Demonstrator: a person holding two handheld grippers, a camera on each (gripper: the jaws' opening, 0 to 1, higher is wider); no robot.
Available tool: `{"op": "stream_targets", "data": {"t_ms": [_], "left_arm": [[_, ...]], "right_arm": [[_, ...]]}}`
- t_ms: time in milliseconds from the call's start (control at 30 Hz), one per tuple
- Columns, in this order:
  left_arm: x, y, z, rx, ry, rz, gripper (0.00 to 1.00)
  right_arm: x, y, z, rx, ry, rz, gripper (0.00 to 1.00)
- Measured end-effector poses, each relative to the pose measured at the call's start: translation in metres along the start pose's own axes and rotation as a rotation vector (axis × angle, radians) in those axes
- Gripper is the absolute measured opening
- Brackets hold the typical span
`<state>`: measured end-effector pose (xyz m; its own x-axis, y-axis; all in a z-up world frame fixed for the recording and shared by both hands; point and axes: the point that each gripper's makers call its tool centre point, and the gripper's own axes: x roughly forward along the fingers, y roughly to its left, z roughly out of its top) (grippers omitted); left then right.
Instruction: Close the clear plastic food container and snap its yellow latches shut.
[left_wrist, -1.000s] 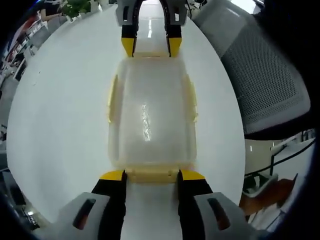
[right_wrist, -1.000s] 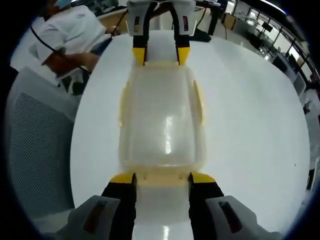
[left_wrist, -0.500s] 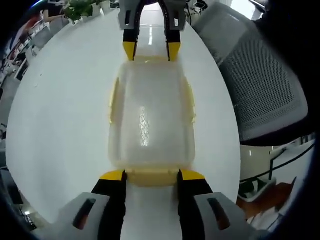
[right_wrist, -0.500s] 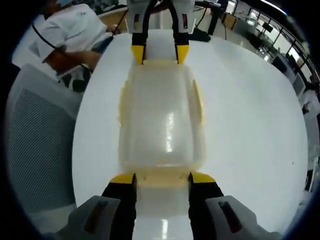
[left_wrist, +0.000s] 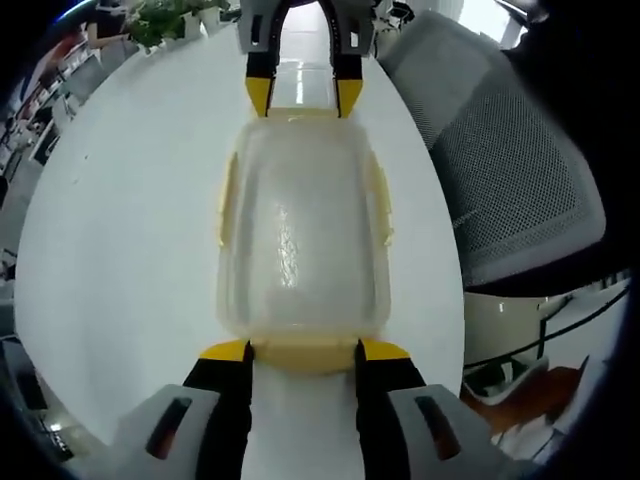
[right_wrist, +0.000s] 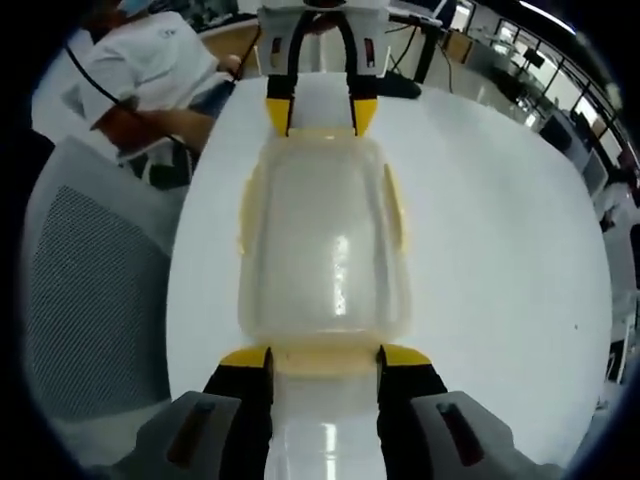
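Clear food container (left_wrist: 300, 230) lies lid-on on white desk (left_wrist: 120, 250), long axis running between two grippers. Left gripper (left_wrist: 300, 350) at near end – jaws spread, yellow tips flanking end latch (left_wrist: 303, 354), apparently touching. Right gripper (right_wrist: 326, 356) likewise at opposite end (jaws parted, straddling its latch (right_wrist: 325, 360)). Side latches (left_wrist: 227, 197) lie against container walls. Mesh chair (left_wrist: 510, 170) beside desk.

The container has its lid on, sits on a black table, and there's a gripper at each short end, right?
Not quite: the table is white, not black, as the left gripper view shows. The rest holds: the container has its lid on, with the left gripper at one short end and the right gripper at the other.
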<state>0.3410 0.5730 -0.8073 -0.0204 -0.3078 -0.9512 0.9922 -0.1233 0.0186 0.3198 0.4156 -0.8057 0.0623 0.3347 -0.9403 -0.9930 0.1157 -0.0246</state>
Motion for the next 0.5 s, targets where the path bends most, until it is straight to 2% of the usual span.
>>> {"op": "stream_targets", "data": {"t_ms": [233, 500], "left_arm": [[-0.013, 0.002, 0.011, 0.01, -0.02, 0.019, 0.39], [-0.024, -0.001, 0.019, 0.0, -0.035, 0.01, 0.39]], "right_arm": [[-0.015, -0.001, -0.002, 0.001, -0.006, -0.018, 0.39], [-0.031, 0.001, 0.0, 0.001, -0.003, -0.008, 0.39]]}}
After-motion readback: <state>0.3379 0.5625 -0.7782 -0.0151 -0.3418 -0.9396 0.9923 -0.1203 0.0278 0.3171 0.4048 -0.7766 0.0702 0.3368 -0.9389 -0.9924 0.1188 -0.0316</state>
